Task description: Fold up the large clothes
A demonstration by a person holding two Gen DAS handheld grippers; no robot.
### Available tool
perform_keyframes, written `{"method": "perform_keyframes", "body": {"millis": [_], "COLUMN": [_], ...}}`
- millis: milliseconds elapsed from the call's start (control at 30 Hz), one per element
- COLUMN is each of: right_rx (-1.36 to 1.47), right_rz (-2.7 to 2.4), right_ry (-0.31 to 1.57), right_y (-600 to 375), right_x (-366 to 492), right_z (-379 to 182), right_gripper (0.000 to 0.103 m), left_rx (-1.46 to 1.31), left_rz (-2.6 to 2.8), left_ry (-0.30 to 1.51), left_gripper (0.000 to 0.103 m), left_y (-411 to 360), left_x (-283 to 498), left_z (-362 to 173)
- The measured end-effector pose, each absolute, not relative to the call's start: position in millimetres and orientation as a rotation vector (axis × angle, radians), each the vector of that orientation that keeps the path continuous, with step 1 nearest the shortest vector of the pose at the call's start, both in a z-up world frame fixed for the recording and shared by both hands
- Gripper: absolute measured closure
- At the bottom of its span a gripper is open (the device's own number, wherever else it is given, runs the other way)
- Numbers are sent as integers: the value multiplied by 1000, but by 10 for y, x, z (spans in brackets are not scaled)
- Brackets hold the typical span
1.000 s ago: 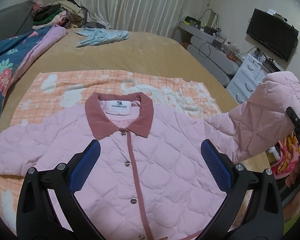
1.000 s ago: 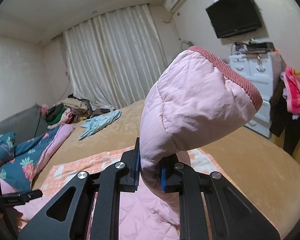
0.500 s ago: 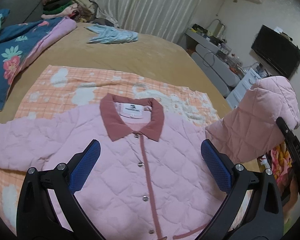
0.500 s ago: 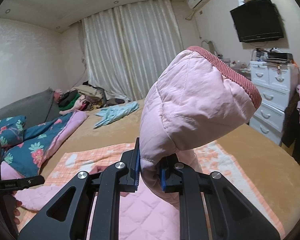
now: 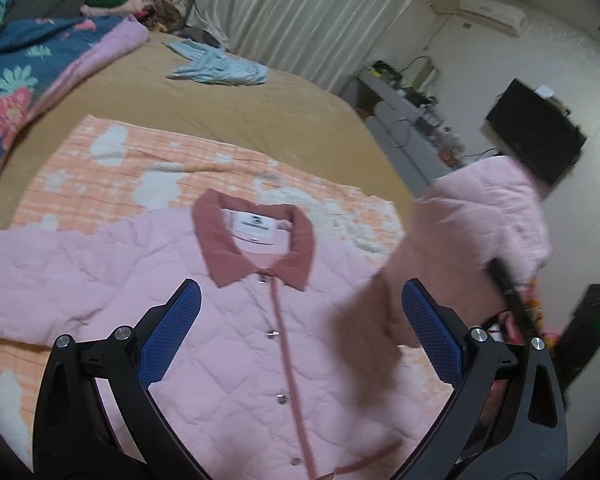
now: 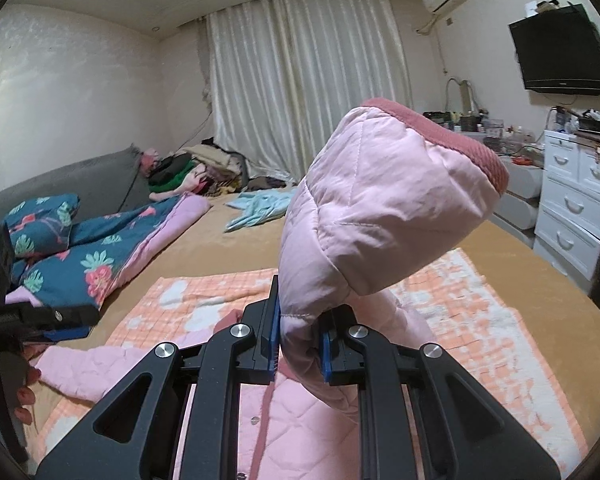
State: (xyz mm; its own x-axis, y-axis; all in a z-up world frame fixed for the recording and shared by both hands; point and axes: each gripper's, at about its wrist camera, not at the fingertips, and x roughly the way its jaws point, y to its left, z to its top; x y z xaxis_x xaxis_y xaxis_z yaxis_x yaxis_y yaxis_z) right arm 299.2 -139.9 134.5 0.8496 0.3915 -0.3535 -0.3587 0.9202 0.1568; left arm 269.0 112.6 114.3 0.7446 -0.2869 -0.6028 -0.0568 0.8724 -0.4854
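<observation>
The pink quilted jacket (image 5: 228, 320) lies front up, snapped closed, on an orange checked blanket (image 5: 112, 168) spread over the tan bed (image 5: 236, 108). The right gripper (image 6: 298, 350) has its 2 fingers pinching the jacket's sleeve (image 6: 380, 204) near the cuff, holding it raised above the blanket. The left gripper (image 5: 300, 336) hovers over the jacket's chest with its blue-padded fingers (image 5: 168, 336) spread wide, gripping nothing.

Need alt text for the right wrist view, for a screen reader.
The right gripper is shut on the sleeve of a pink quilted jacket, held up above an orange checked blanket on a bed. White curtains hang behind.
</observation>
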Motion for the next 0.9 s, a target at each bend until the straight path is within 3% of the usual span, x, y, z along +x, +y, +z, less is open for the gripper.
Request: {"method": "perform_keyframes", "body": {"millis": [900], "right_rx": [-71], "right_rz": [564], "right_ry": [587], "right_y": [-286], "right_x": [3026], "right_z": [243], "right_gripper": [88], "left_rx": [-742], "left_rz": [-149], "left_ry": [751], "left_gripper": [9], "left_y": [1651], "left_x": [2685], "left_z": [663]}}
